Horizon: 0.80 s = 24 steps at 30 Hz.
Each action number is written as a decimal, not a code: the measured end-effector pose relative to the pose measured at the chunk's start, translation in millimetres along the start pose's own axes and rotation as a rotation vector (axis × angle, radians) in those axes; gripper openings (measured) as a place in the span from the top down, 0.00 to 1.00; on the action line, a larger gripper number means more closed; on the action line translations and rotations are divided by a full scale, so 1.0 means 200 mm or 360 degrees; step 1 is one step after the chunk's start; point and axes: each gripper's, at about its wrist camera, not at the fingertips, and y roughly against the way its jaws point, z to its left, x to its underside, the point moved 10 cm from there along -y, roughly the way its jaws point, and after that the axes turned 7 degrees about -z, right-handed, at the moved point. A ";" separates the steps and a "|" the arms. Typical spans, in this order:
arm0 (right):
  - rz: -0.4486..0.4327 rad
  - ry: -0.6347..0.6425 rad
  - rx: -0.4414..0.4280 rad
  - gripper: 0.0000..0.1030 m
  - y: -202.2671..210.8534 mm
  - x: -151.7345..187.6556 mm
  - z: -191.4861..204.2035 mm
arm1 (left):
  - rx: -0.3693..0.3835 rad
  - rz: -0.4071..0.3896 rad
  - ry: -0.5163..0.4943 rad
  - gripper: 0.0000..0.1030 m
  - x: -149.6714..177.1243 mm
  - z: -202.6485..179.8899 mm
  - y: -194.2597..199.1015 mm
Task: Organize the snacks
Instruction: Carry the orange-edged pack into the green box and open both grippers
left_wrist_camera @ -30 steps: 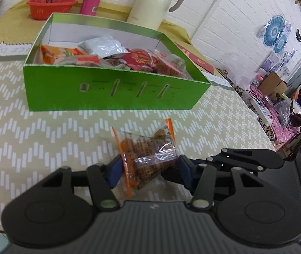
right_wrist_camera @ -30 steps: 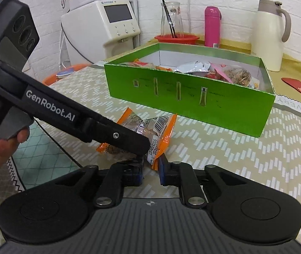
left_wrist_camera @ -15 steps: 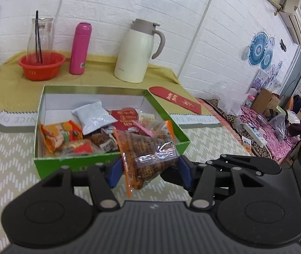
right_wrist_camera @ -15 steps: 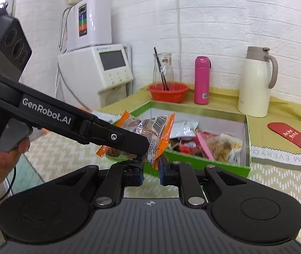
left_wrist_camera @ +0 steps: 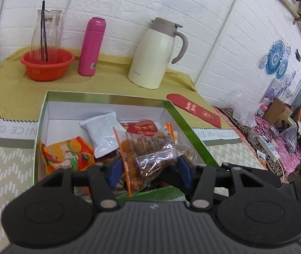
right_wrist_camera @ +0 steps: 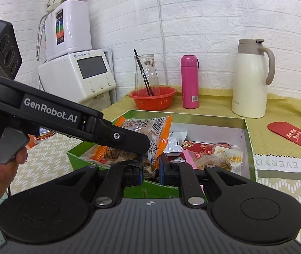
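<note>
Green box (left_wrist_camera: 184, 118) on the desk (left_wrist_camera: 2, 169) holds a white packet (left_wrist_camera: 104, 133), an orange packet (left_wrist_camera: 68, 154) and other snacks. Above it, both the left tongs (left_wrist_camera: 148, 167) and the right tongs (right_wrist_camera: 151, 166) are clamped on one clear orange-edged snack bag (left_wrist_camera: 148, 150). Behind stand a red basket (left_wrist_camera: 47, 63), pink bottle (left_wrist_camera: 91, 46) and cream jug (left_wrist_camera: 154, 53).

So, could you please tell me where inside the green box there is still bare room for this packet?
The green box has bare white floor along its back wall, behind the white packet and toward the back left corner. The front and right are crowded with snacks. The held packet hangs above that front pile.
</note>
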 end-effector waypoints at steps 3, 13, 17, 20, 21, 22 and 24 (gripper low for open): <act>0.0026 0.0001 -0.0005 0.72 -0.07 0.03 -0.01 | -0.0031 0.0014 0.0034 0.49 0.01 0.06 -0.05; -0.0017 0.0073 0.0032 0.00 -0.17 0.05 0.00 | -0.0266 -0.0090 0.0099 0.19 -0.02 0.24 -0.05; -0.0039 0.0128 0.0025 0.00 -0.15 0.05 0.02 | -0.0454 -0.0148 0.0046 0.00 -0.04 0.27 -0.02; -0.0045 0.0148 0.0029 0.00 -0.12 0.04 0.04 | -0.0514 -0.0160 0.0020 0.00 -0.04 0.28 0.02; -0.0050 0.0153 0.0049 0.00 -0.11 0.03 0.04 | -0.0524 -0.0165 0.0015 0.00 -0.04 0.27 0.03; -0.0062 0.0162 0.0073 0.00 -0.10 0.02 0.04 | -0.0527 -0.0169 0.0009 0.00 -0.04 0.27 0.05; -0.0079 0.0179 0.0094 0.00 -0.07 -0.01 0.04 | -0.0523 -0.0180 0.0003 0.00 -0.05 0.25 0.08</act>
